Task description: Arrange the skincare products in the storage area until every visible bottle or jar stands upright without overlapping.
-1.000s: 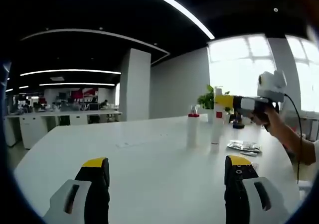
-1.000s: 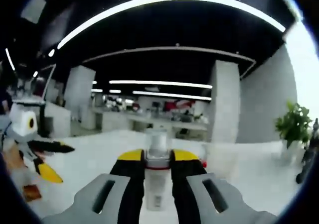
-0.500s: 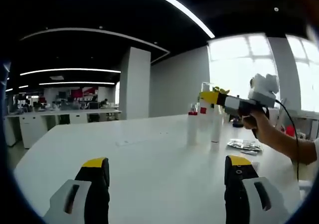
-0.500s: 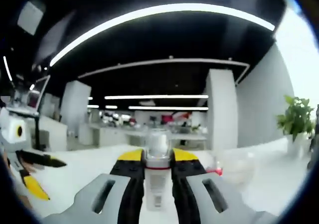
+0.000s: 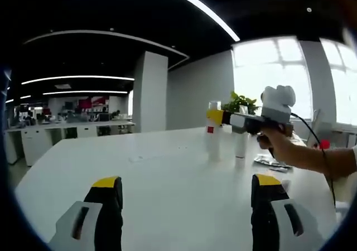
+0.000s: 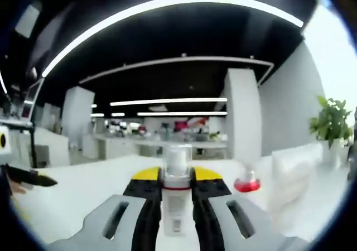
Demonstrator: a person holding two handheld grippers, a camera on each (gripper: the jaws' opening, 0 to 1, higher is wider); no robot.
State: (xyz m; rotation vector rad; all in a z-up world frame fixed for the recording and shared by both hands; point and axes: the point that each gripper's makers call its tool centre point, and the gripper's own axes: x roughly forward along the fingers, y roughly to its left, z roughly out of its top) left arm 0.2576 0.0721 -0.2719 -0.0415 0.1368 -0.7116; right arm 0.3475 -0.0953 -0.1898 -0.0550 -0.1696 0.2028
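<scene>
Over on the far right side of the white table, the right gripper has swung further left across the left gripper view compared with a second ago, carrying its clear-capped bottle along. It used to sit out past the two bottles standing there; now it hangs right over the red-capped bottle, with the taller white bottle just beside that. The fingers are pinching the carried bottle at its neck, upright, red band showing just above the yellow tips.

In the right gripper view the whole background has slid too, which is just the camera turning; the red cap now sits right of the held bottle, with a whitish blurry thing next to it that I can't make out.

My read: it's being brought over to join the standing pair and still needs a free spot beside them, not on top.

The left gripper is low over the near table, fingers spread wide, nothing between them. A crinkly silver sachet lies flat near the bottles.

Room-wise: big open office, dark ceiling with long light strips, white column, bright windows, a potted plant behind.
</scene>
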